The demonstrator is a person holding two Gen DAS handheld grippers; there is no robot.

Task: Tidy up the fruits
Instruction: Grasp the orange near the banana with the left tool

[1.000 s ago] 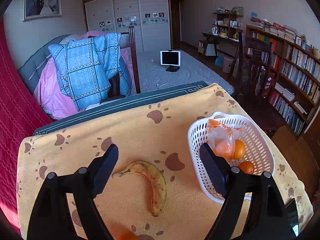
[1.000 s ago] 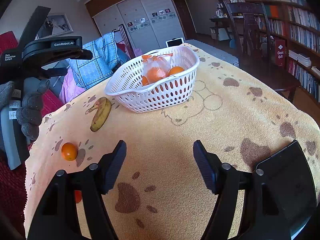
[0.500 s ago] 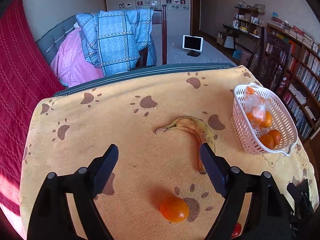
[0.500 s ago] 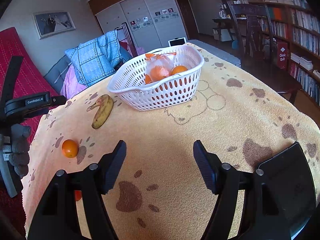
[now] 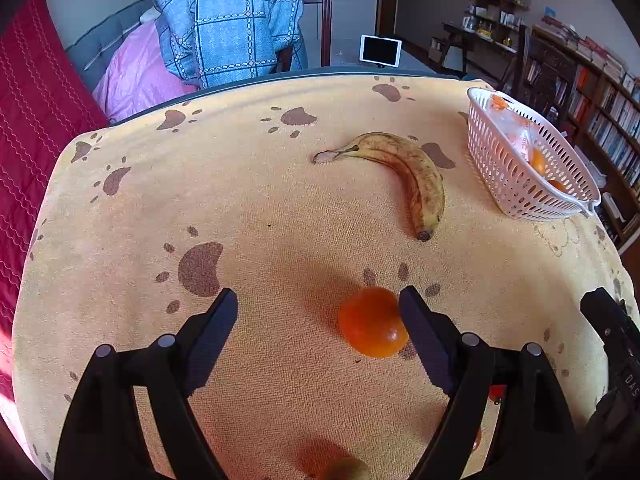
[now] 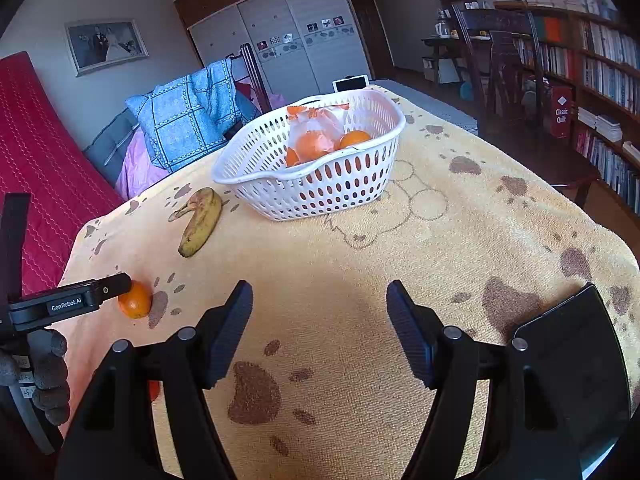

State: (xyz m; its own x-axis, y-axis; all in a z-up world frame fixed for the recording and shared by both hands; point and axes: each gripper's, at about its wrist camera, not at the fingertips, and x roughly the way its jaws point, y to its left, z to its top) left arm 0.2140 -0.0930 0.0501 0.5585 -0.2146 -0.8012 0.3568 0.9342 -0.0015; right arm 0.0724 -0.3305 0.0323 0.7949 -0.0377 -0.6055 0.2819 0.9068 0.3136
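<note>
An orange point(image 5: 372, 322) lies on the paw-print cloth, between my left gripper's point(image 5: 318, 312) open fingers and close against the right finger point(image 5: 420, 332). It also shows in the right wrist view point(image 6: 135, 299). A spotted banana point(image 5: 404, 172) lies beyond it point(image 6: 200, 220). A white basket point(image 5: 520, 184) holds several oranges and a plastic bag point(image 6: 316, 128). My right gripper point(image 6: 320, 312) is open and empty above the cloth, in front of the basket point(image 6: 312, 188).
A chair draped with a blue blanket point(image 5: 236, 28) stands at the table's far edge. A dark flat object point(image 6: 568, 372) lies at the near right. Another fruit point(image 5: 344, 468) shows at the left view's bottom edge. Bookshelves point(image 6: 600, 80) stand to the right.
My left gripper has dropped and pulled back toward the orange, which now sits between its fingers. The right gripper has stayed still.
</note>
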